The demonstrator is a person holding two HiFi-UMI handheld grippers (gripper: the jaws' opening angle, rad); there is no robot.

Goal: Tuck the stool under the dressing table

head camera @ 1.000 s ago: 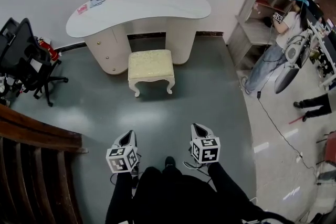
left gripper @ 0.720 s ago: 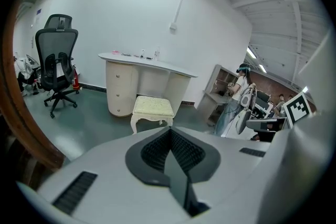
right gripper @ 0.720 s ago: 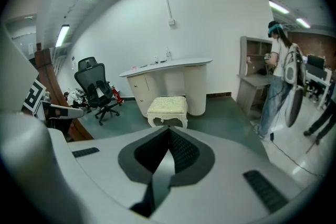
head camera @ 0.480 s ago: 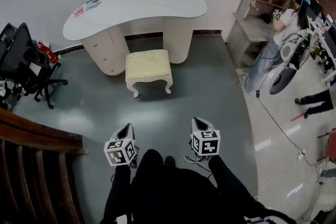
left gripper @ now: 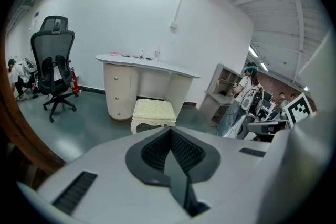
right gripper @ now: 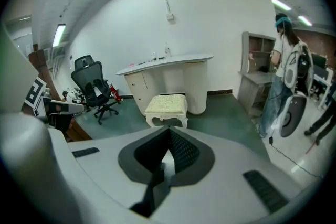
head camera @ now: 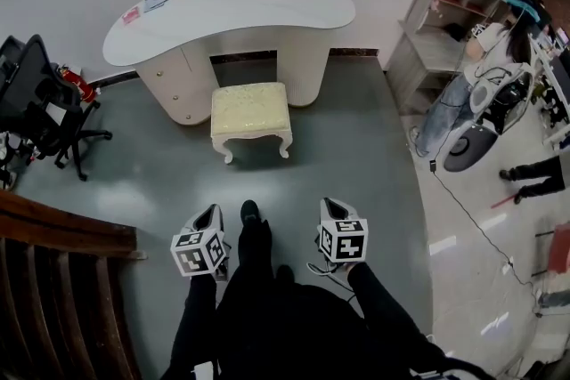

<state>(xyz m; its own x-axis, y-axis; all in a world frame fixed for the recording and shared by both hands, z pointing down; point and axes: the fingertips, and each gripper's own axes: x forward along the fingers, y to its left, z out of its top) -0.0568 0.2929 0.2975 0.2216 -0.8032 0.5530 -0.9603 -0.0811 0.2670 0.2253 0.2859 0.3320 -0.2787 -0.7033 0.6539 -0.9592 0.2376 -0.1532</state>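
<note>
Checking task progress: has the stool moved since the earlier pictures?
No. The stool still stands in front of the dressing table, not under it.

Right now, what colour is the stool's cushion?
The cushion is pale yellow; head view shows it best.

Stool (head camera: 251,110) before dressing table (head camera: 232,9), half under.

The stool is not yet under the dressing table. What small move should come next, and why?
Probably a step forward, toward the stool. It stands in front of the dressing table, outside its opening, with a stretch of floor between it and both grippers. The left gripper and the right gripper are shut and empty, touching nothing.
</note>
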